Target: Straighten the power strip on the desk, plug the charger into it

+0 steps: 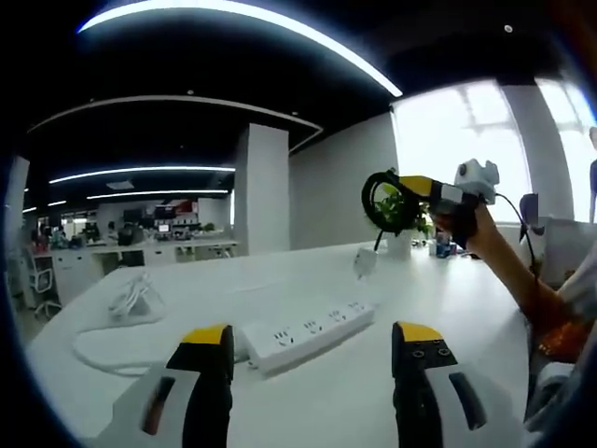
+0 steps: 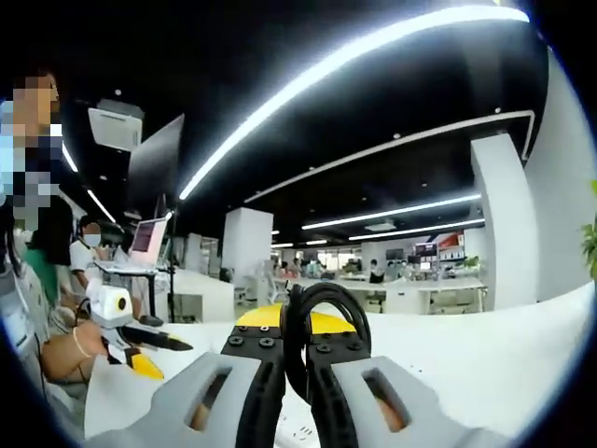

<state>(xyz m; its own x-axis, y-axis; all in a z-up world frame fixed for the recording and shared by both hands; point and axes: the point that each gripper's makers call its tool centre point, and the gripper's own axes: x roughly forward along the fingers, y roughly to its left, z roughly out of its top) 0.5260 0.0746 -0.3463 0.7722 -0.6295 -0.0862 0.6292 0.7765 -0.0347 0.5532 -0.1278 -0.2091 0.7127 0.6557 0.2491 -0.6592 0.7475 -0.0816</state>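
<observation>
White power strip (image 1: 308, 332) lies flat on the desk (image 1: 438, 308) just beyond my left gripper (image 1: 312, 359), angled so its far end points up and to the right, and its cord (image 1: 112, 350) loops off to the left beside a small white bundle (image 1: 132, 297). My left jaws stand wide apart with nothing between them. My right gripper (image 2: 297, 373) is raised above the desk with its jaws pressed nearly together on a black loop (image 2: 322, 327), and in the left gripper view a small white charger (image 1: 365, 262) hangs below that gripper (image 1: 424, 191) by a thin cord, near a potted plant (image 1: 401, 224).
</observation>
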